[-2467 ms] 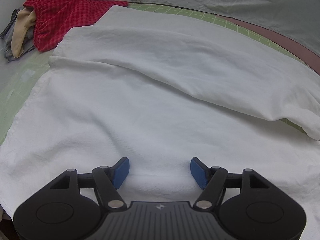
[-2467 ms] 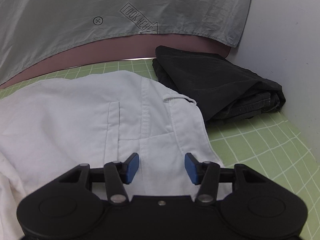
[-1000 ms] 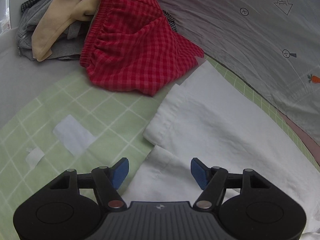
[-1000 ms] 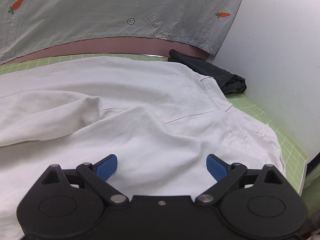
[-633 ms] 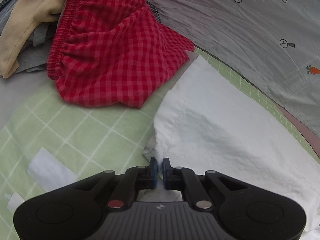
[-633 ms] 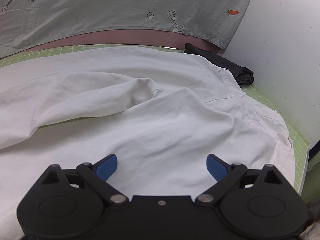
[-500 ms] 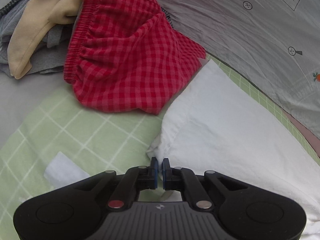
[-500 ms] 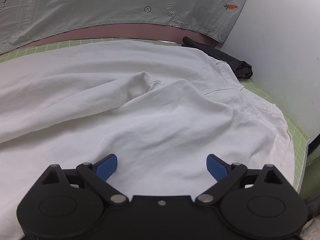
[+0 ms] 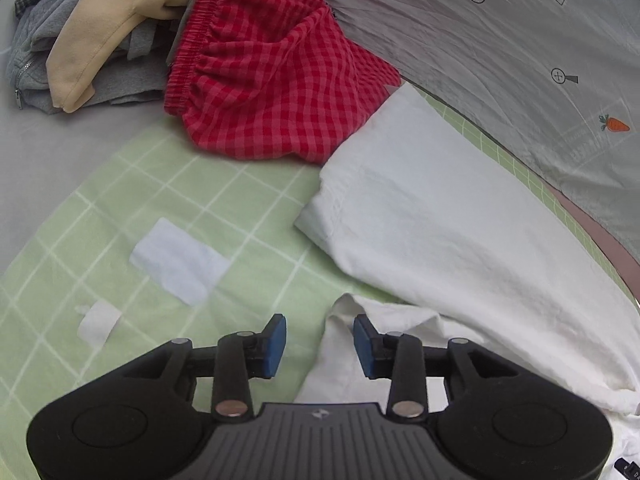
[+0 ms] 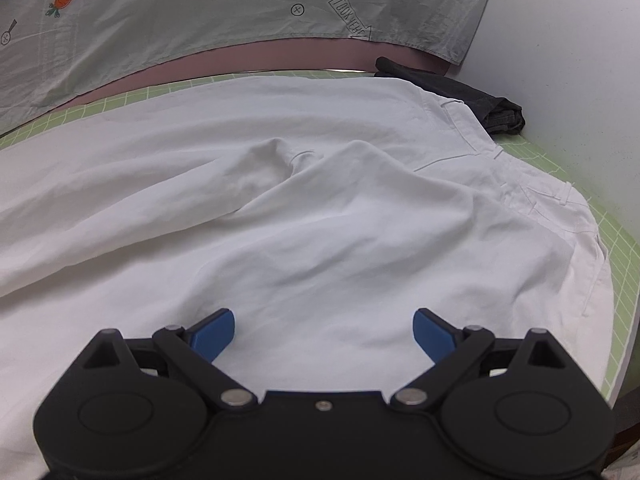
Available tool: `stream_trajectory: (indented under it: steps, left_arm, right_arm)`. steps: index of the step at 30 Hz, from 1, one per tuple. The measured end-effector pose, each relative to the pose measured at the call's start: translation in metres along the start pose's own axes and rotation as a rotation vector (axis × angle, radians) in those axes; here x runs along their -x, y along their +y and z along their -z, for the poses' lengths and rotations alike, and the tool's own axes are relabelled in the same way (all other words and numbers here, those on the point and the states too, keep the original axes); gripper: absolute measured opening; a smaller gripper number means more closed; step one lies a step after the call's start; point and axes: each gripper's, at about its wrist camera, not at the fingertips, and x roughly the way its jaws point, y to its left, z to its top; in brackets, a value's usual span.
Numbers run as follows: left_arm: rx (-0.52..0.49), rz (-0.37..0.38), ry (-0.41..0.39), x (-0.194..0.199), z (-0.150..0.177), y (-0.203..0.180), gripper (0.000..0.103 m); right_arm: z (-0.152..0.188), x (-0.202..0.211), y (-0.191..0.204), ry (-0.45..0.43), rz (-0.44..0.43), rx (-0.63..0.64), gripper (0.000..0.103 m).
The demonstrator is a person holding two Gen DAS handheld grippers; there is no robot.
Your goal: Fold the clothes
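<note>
Left wrist view: white trousers (image 9: pixel 460 216) lie spread on the green mat (image 9: pixel 200 208), one leg laid across the other, likely for folding lengthwise. The left hand-held gripper (image 9: pixel 320 340) stands part open astride a hem, gripping nothing. The right hand-held gripper (image 10: pixel 324 330) hovers wide open, empty, above the seat. The near hem is hidden.

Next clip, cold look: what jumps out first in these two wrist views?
The white trousers dominate, spread across the green grid mat, with both leg cuffs visible in the left wrist view. Next comes the red checked garment at the far edge of the mat, touching the far cuff, beside a heap of grey and tan clothes. Both the left tongs and right tongs are open, holding nothing.
</note>
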Motion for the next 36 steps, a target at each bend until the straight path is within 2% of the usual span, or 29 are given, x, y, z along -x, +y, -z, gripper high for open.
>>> stream_trajectory:
  steps: [4,7,9,11,12,13,14,24,29,31,33,36]
  left_arm:
    - [-0.031,0.000,-0.008,0.003,0.015,-0.011,0.053]
    - [-0.056,-0.007,-0.015,0.005,0.026,-0.019,0.055]
    - [-0.079,-0.049,-0.024,0.004,0.028,-0.024,0.054]
    - [-0.101,-0.090,-0.032,0.002,0.031,-0.029,0.049]
    - [-0.113,-0.111,-0.036,0.002,0.032,-0.032,0.024]
    - [-0.118,-0.128,-0.039,0.002,0.032,-0.033,0.015]
    - [-0.110,-0.135,-0.039,0.003,0.031,-0.031,0.011]
    - [-0.025,-0.207,-0.043,0.019,0.017,-0.013,0.009]
    - [0.014,-0.233,-0.045,0.029,0.013,-0.007,0.018]
    - [0.015,-0.184,-0.049,0.041,0.024,-0.023,0.036]
    - [0.016,-0.135,-0.052,0.053,0.035,-0.038,0.050]
    - [0.018,-0.061,-0.058,0.071,0.052,-0.062,0.066]
  right_arm:
    - [-0.003,0.002,-0.001,-0.018,-0.033,0.038,0.097]
    - [-0.004,0.003,-0.001,-0.026,-0.047,0.057,0.097]
    - [-0.003,0.004,-0.002,-0.027,-0.051,0.067,0.097]
    - [-0.002,0.007,-0.003,-0.032,-0.053,0.067,0.097]
    - [-0.001,0.008,-0.004,-0.035,-0.054,0.066,0.097]
    - [0.001,0.009,-0.004,-0.038,-0.053,0.063,0.097]
    - [0.002,0.010,-0.003,-0.037,-0.052,0.059,0.097]
    - [0.015,0.026,-0.016,-0.022,-0.051,0.021,0.097]
    - [0.012,0.039,-0.045,-0.011,-0.085,-0.067,0.097]
    - [0.008,0.042,-0.067,-0.007,-0.108,-0.129,0.097]
    - [0.005,0.040,-0.090,0.001,-0.123,-0.192,0.097]
    - [0.000,0.033,-0.129,0.019,-0.120,-0.277,0.097]
